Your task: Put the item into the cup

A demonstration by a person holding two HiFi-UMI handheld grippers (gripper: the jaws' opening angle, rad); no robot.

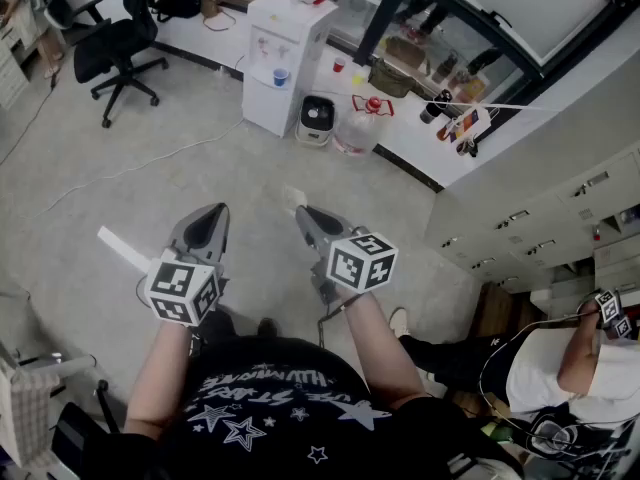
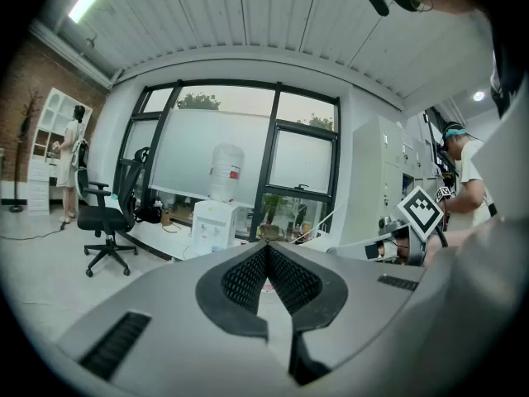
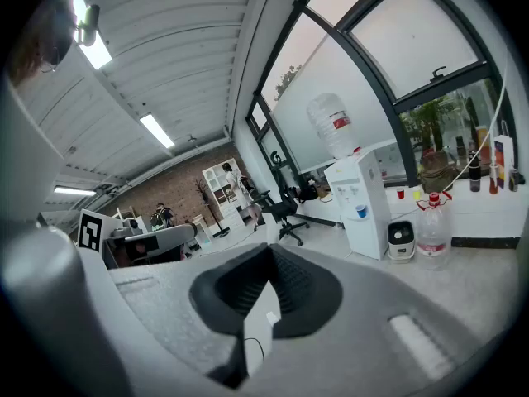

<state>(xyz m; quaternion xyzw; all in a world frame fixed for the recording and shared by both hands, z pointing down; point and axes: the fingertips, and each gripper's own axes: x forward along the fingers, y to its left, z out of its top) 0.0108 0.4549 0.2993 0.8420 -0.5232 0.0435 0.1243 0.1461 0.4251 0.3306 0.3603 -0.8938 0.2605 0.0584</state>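
Observation:
Both grippers are held out over the bare floor, pointing toward the window wall. In the head view my left gripper (image 1: 213, 211) is shut with nothing between its jaws, and my right gripper (image 1: 303, 211) beside it is shut and empty too. The left gripper view shows its black ribbed pads (image 2: 248, 275) pressed together at the tip. The right gripper view shows the same, its pads (image 3: 289, 284) meeting at the tip. A small blue cup (image 1: 281, 76) sits in the water dispenser's bay. No item for the cup shows near the grippers.
A white water dispenser (image 1: 285, 53) stands ahead by the window ledge, with a small white appliance (image 1: 317, 120) and a large plastic bottle (image 1: 365, 128) beside it. A black office chair (image 1: 115, 48) is at far left. Another person (image 1: 560, 368) sits at lower right.

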